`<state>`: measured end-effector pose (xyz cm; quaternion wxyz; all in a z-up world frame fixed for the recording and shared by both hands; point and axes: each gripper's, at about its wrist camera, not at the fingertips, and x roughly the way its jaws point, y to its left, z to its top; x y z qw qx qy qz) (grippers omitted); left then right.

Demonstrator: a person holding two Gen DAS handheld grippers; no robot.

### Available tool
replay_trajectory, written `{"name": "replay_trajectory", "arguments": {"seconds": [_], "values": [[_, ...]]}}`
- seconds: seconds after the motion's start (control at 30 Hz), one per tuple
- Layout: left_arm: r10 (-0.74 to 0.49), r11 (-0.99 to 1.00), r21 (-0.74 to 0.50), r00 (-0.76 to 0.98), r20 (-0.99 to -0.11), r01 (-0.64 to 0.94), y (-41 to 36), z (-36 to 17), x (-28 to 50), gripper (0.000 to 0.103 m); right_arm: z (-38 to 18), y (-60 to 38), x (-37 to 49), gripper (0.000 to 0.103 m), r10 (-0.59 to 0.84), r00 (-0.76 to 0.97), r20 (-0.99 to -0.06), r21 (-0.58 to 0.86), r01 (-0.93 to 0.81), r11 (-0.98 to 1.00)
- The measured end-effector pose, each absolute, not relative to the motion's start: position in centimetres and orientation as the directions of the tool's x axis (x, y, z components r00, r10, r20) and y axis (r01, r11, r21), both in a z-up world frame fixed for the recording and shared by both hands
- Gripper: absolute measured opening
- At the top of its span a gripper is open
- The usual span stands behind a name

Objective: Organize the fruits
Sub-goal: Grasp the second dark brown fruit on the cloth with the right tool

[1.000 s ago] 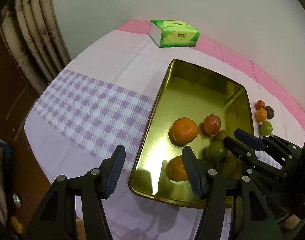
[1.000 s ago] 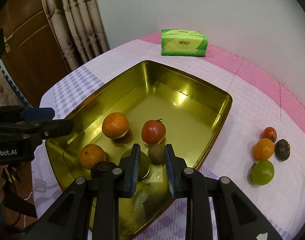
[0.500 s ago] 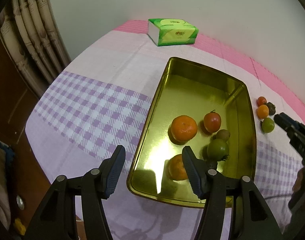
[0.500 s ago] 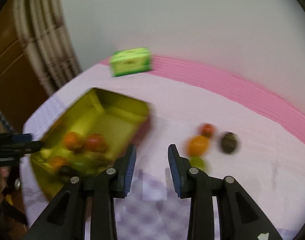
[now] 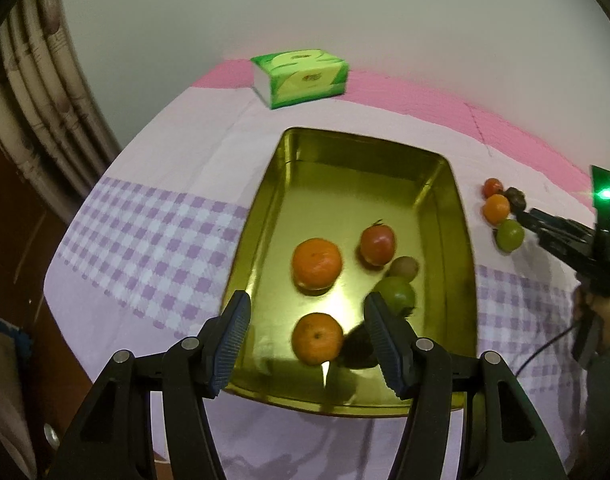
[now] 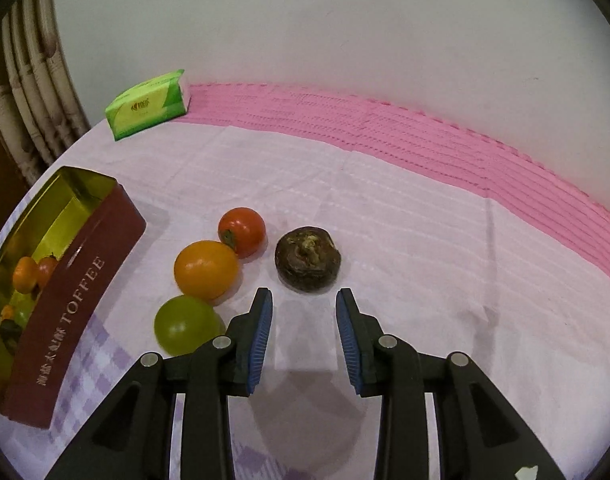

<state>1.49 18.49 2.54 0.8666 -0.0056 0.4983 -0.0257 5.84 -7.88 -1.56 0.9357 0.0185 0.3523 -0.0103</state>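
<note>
The right tool (image 6: 304,334) hangs with its jaws apart and nothing between them, just short of a dark brown fruit (image 6: 308,258) on the desk (image 6: 405,248). Left of that fruit lie a red tomato (image 6: 242,230), an orange fruit (image 6: 206,272) and a green fruit (image 6: 185,323), close together. The left tool (image 5: 307,345) is also spread wide and holds nothing, above the near end of a gold tin (image 5: 463,248) holding two oranges, a tomato and green fruits. A green tissue pack (image 5: 301,76) sits at the far edge.

Green tissue pack (image 5: 301,77) on pink-and-lilac tablecloth (image 5: 153,216), ribbed curtain (image 5: 37,112) beside plain wall (image 6: 345,20).
</note>
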Motion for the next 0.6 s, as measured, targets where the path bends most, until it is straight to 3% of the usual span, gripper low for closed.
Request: {"name": "replay_trajectory", "arguments": {"seconds": [0.4,0.5,0.6], "values": [[-0.115,0.985,-0.038,0.489,-0.864,0.166,11.7,3.7,3.3,0.060,-2.0,-8.2,8.5,0.036,0.016,0.772,-0.635,0.036,0.009,0.999],[-0.123,0.981,-0.031,0.482,-0.867,0.193,10.1,3.8,3.4,0.060,-1.9,-8.4,9.0,0.048,0.020,0.772,-0.635,0.043,0.009,0.999],[-0.128,0.976,-0.026,0.474,-0.871,0.216,8.7,3.8,3.5,0.060,-1.8,-8.7,9.7,0.048,0.021,0.771,-0.637,0.049,0.013,0.999]]}}
